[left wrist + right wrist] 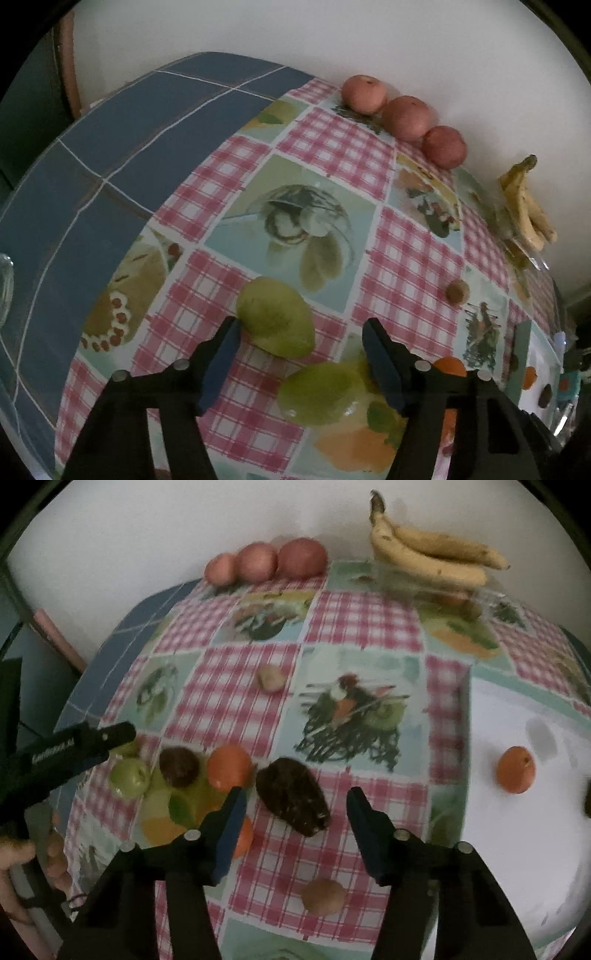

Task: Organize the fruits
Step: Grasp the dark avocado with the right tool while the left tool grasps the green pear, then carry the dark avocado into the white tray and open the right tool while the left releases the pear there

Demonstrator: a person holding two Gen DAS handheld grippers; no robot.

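Left wrist view: the left tongs [301, 363] stand spread over the checked worktop [332, 140]. Two green fruits lie in the gap, one [275, 317] just beside the left pad, the other [319, 391] lower centre; whether either pad touches fruit cannot be told. Three red apples [404, 118] line the wall at upper right, with bananas [526, 206] at right.

Right wrist view: the right tongs [293, 825] stand spread around a dark brown fruit [291, 799], pads apart from it. An orange [229, 766] lies at centre left, another orange [515, 770] on a white surface [517, 849] at right.
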